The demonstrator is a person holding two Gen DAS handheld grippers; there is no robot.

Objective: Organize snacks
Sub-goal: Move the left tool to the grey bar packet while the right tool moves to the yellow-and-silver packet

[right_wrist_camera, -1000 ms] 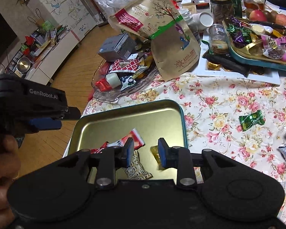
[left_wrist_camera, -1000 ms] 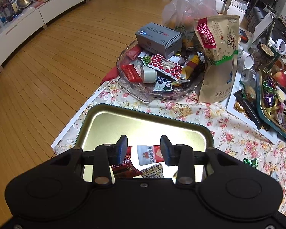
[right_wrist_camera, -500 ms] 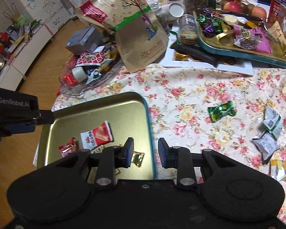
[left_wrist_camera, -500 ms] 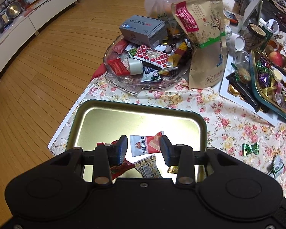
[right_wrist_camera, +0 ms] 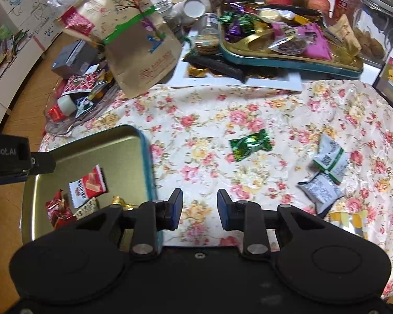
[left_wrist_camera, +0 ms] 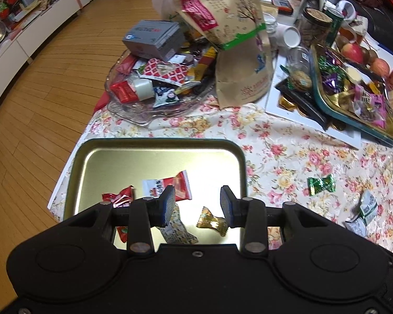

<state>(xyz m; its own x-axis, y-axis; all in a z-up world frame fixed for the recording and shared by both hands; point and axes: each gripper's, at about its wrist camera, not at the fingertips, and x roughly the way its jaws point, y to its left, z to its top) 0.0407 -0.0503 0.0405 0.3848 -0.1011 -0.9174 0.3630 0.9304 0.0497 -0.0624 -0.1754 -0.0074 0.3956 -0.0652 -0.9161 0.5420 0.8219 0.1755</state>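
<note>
While angled down, both tools gape: left tool over tray, right tool over tablecloth.

Black left gripper and right gripper; blue-padded fingers, silver screws

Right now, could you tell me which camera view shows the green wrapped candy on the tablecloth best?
The right wrist view: the green wrapped candy lies near the middle of the picture, large, unobstructed, both twisted ends visible. The left wrist view also shows it whole, but smaller and off toward the right side, on the floral tablecloth.
</note>
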